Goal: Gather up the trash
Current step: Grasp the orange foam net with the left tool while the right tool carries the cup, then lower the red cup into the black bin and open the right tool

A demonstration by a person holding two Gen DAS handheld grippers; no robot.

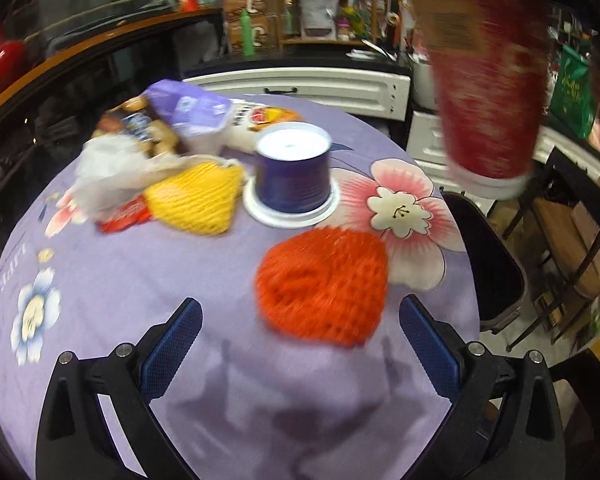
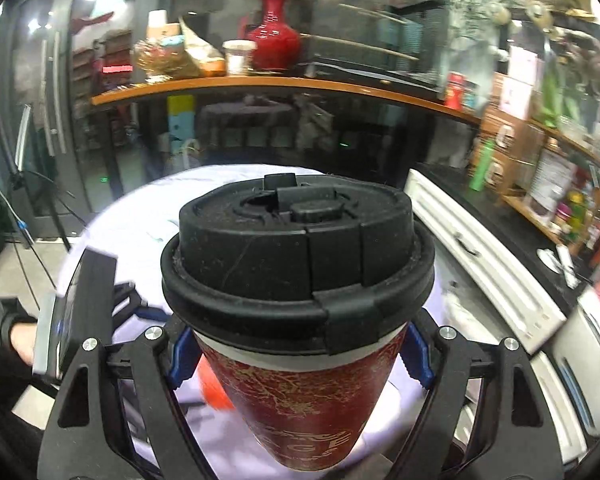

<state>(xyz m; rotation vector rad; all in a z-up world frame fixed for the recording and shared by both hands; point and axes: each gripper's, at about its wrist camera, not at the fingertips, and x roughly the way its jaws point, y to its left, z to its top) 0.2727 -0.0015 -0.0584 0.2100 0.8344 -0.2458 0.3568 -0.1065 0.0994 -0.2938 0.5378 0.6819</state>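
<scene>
My right gripper point(image 2: 300, 354) is shut on a red paper coffee cup point(image 2: 304, 408) with a black lid point(image 2: 296, 252), held in the air above the table. The same cup point(image 1: 488, 92) shows blurred at the upper right of the left wrist view. My left gripper point(image 1: 300, 340) is open and empty, just above the purple flowered tablecloth point(image 1: 160, 280). An orange foam net point(image 1: 324, 284) lies just ahead between its fingers. Beyond stand an upturned purple cup point(image 1: 294, 172), a yellow foam net point(image 1: 196, 200), crumpled paper point(image 1: 108, 172), a red wrapper point(image 1: 126, 214) and snack packs point(image 1: 188, 112).
A dark chair point(image 1: 488, 256) stands at the table's right edge. White cabinets point(image 1: 320, 84) and cluttered shelves point(image 1: 324, 4) are behind. A wooden counter point(image 2: 260, 82) with a red vase point(image 2: 274, 36) runs at the back. A hand holds the left gripper point(image 2: 76, 312).
</scene>
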